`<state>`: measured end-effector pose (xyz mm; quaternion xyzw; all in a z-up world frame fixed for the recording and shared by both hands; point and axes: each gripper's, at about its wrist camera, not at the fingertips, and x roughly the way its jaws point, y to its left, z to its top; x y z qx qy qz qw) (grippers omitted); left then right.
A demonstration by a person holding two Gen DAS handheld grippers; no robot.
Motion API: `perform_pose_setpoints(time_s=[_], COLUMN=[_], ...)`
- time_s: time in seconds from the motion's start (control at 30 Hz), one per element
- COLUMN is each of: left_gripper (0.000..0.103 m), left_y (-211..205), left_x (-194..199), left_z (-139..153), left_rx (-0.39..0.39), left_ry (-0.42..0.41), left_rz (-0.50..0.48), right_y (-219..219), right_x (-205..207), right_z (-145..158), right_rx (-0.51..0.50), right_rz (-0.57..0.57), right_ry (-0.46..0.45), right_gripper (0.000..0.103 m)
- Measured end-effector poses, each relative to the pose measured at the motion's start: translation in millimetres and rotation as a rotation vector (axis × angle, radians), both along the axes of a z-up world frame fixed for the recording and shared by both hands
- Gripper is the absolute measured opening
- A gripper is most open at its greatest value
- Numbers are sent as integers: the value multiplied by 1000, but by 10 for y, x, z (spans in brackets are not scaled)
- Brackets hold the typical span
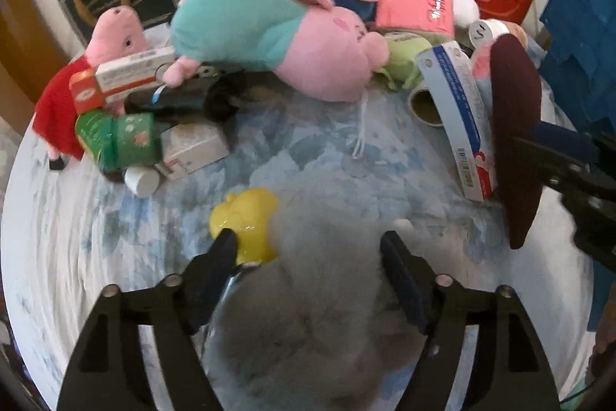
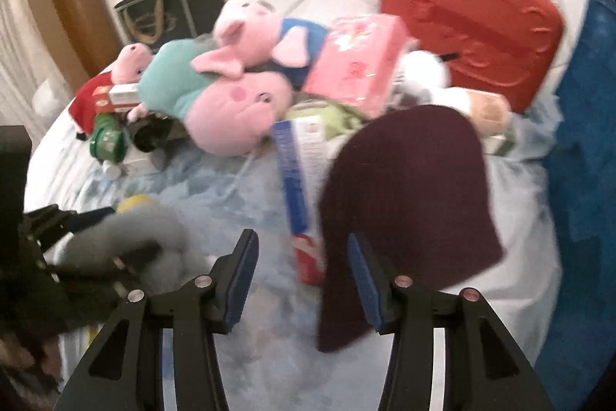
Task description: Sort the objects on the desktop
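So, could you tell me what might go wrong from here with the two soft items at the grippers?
1. The yellow toy lies against the grey fluffy item between the left gripper's fingers, so it could get pinched or dragged along.
2. The maroon cloth overlaps only one finger of the right gripper. The hold looks uncertain, and the cloth may drop onto the blue-and-white box.
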<state>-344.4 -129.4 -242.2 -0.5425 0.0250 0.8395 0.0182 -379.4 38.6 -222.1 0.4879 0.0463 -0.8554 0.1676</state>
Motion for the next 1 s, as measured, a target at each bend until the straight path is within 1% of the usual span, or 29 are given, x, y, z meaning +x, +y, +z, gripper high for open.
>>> perform_pose_setpoints(time_s=[0.07,0.13,0.17,0.2,0.27,0.33,0.4,0.43,0.47,0.5,0.57,0.6,0.67,0.73,0.77,0.8,0.83,0.87,0.9,0.93,1.0], left_gripper=[77,77,77,77,77,77,77,77,77,77,77,77,77,77,77,77,77,80,81,81,81], left_y=[-24,-132,-212,-282,-453,-612,-730,-812,-867,-934,-985,-972,-795,-527,-449,-395,-361,-335,-333,-358,-453], left_x=[-45,-62,-62,-61,19,144,261,335,385,446,513,536,573,572,569,566,561,566,579,588,600], left_z=[45,121,154,176,223,221,185,142,113,66,-15,-60,-106,-138,-152,-163,-167,-167,-164,-157,-155], left_rx=[-14,-18,-13,-6,8,3,-4,-3,0,7,33,56,101,92,92,96,100,78,55,43,42], left_ry=[6,20,23,23,23,15,1,-9,-16,-29,-55,-68,-73,-73,-74,-76,-76,-67,-54,-51,-62], left_rz=[-12,16,34,50,82,111,136,154,171,193,213,214,162,70,46,33,24,11,7,11,43], right_y=[-71,-140,-167,-191,-215,-240,-282,-317,-363,-427,-523,-561,-614,-614,-605,-598,-599,-613,-576,-542,-495], right_x=[-39,-18,-13,-15,14,75,178,227,281,346,415,438,462,477,494,522,556,587,591,589,607], right_z=[-63,-113,-158,-203,-228,-184,-101,-64,-23,19,61,64,27,-7,-28,-56,-92,-141,-181,-225,-334], right_rx=[-7,-15,-13,-12,-24,-49,-67,-67,-65,-61,-46,-35,-9,-6,-10,-15,-21,-13,-22,-11,82], right_rz=[17,39,50,59,67,81,105,117,132,154,176,180,170,154,146,142,150,161,137,117,86], right_ry=[-16,-42,-57,-71,-84,-83,-79,-75,-72,-68,-59,-59,-75,-103,-121,-146,-167,-189,-207,-225,-225], right_gripper=[48,48,46,40,39,40,50,53,60,65,68,70,70,70,71,75,77,80,81,81,81])
